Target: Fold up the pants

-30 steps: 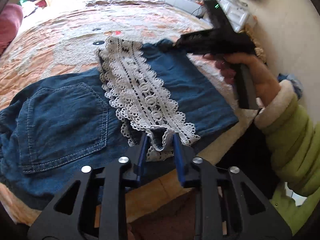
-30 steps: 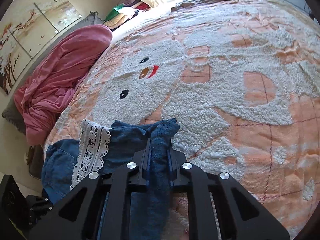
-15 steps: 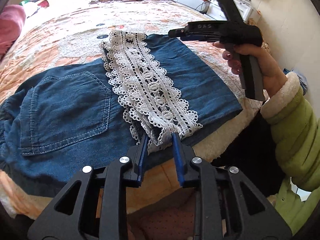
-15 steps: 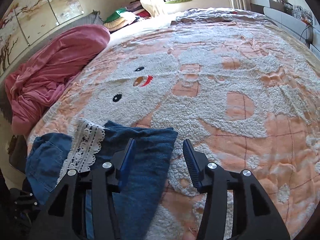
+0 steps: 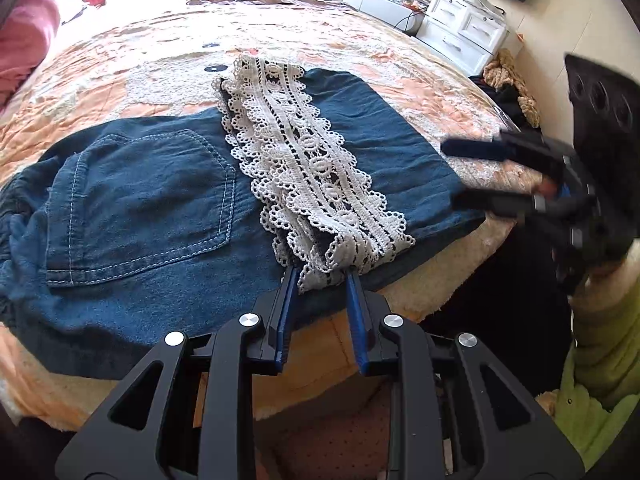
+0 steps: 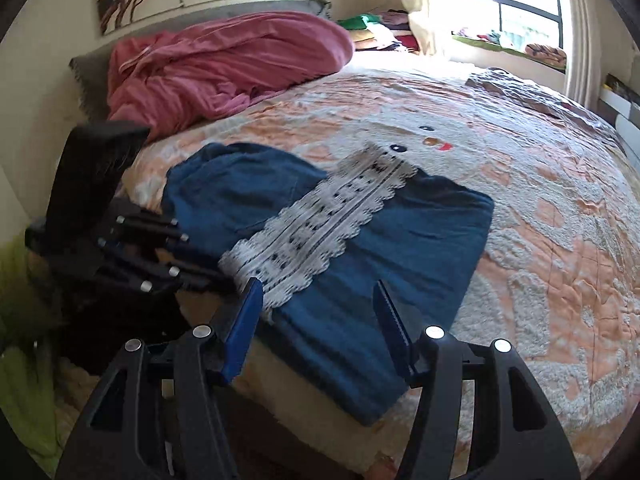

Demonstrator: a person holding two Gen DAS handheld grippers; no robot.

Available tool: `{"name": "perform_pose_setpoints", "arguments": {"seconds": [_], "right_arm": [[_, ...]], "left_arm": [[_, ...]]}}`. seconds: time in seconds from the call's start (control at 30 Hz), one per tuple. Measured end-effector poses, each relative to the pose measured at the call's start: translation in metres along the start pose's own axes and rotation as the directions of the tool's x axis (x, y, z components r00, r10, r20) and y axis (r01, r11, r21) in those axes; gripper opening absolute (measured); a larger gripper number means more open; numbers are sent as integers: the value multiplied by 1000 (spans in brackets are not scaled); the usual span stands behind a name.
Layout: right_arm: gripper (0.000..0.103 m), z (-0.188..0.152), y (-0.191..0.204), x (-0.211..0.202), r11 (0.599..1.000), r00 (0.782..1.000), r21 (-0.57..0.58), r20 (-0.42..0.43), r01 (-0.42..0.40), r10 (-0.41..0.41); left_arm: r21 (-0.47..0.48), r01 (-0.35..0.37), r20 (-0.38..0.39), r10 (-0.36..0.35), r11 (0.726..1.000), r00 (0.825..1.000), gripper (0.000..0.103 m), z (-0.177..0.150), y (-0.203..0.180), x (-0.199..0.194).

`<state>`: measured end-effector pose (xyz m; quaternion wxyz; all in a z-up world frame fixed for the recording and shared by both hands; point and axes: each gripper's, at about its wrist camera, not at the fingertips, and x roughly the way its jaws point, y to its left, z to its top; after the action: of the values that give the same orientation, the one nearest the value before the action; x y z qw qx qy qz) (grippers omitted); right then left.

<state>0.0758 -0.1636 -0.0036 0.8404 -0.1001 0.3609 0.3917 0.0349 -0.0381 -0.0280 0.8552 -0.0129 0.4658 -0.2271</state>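
Left wrist view: the left gripper sits at the bottom centre of the frame, its blue fingers narrowly set and pinching the near end of the white lace trim. That trim runs in a band from the lower centre up toward the upper middle, lying across the dark blue pants, which are spread flat over the middle of the frame on the peach and white bedspread. A back pocket with pale stitching shows at centre left. At the right edge the right gripper is blurred, its two dark fingers apart and reaching in over the right edge of the pants with no cloth between them; a light green sleeve is below it. A white dresser stands at the upper right.

Right wrist view: the right gripper fills the bottom of the frame, its jaws opening wide, with the folded pants seen behind the gap but not clamped. The pants lie across the centre, the lace trim crossing them diagonally. At centre left the left gripper meets the lower end of the lace. A pink blanket is heaped in the upper left, and a window is at the upper right.
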Motion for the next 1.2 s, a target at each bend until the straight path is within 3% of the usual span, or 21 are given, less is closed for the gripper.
{"name": "perform_pose_setpoints", "arguments": {"seconds": [0.07,0.13,0.17,0.2,0.27,0.33,0.43,0.63,0.87,1.03,1.2], "right_arm": [[56,-9,7,7,1000,999,-11,-33,2,-3],[52,-16,10,18,997,995,-49,-80,60,-64],[31,-18,10,23,994,991,-69,-99,83,-90],[18,-19,8,29,992,985,-79,-133,99,-109],[10,-19,1,28,996,985,-34,-150,82,-86],[5,-19,3,20,993,985,-63,-135,100,-108],[5,-26,8,22,986,979,-108,-150,125,-140],[6,-33,1,23,995,985,-38,-144,96,-100],[19,-30,6,8,999,991,16,-126,49,-47],[26,-16,14,-9,999,999,36,-45,12,-10],[27,8,17,-2,998,1000,66,-4,-3,3]], "left_arm": [[-2,9,14,-9,1000,1000,16,1,0,-1],[-11,23,19,-23,1000,1000,13,2,2,0],[-14,26,25,-26,1000,999,12,2,3,-2],[-13,32,32,-32,999,999,9,3,3,-5],[-6,44,47,-44,999,998,5,3,3,-11],[0,37,51,-37,999,998,2,1,3,-16],[-12,24,15,-24,1000,1000,2,-3,8,-11],[-8,29,21,-28,1000,999,2,-6,7,-14],[-7,6,20,-6,1000,1000,5,-7,5,-17],[-24,-39,36,40,999,999,22,-5,6,-26],[-42,-78,54,80,996,995,30,-5,12,-37]]}}
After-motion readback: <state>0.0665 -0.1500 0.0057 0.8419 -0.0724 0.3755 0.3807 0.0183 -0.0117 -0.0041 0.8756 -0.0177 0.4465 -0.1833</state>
